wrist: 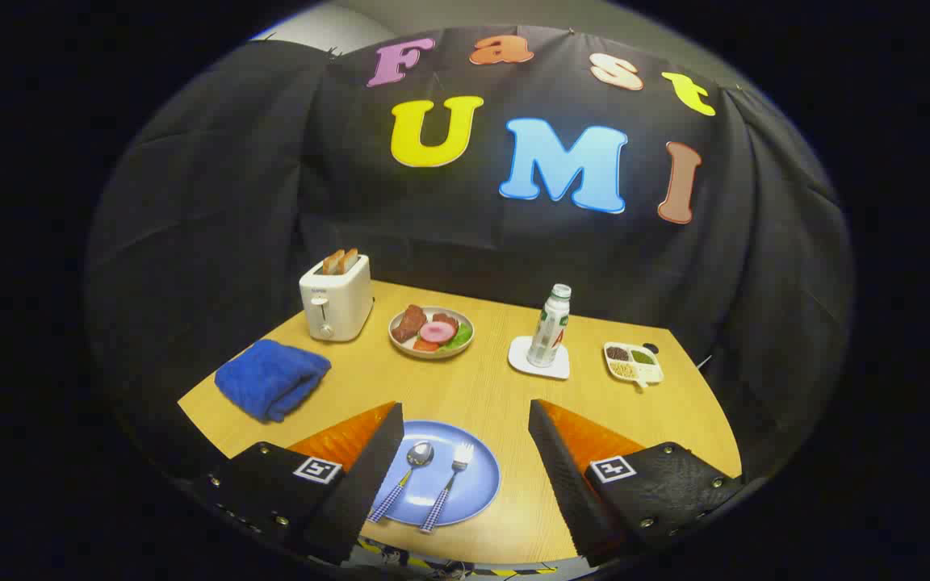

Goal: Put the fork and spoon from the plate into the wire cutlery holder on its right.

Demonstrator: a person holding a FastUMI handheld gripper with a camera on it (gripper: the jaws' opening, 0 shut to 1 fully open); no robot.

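Observation:
A blue plate (477, 488) lies on the wooden table (481, 395) near its front edge, between my two fingers. On it a spoon (405, 478) and a fork (449, 484) lie side by side, heads pointing away from me, both with blue checked handles. The spoon is on the left, close to my left finger (368, 468). My gripper (465, 415) hovers above the plate, open wide, with nothing between its fingers. I cannot make out a wire cutlery holder; my right finger (566, 468) covers the table right of the plate.
Farther back stand a white toaster (336, 303) with toast, a plate of food (431, 331), a bottle (550, 327) on a white coaster and a small divided dish (634, 363). A folded blue towel (271, 378) lies at the left.

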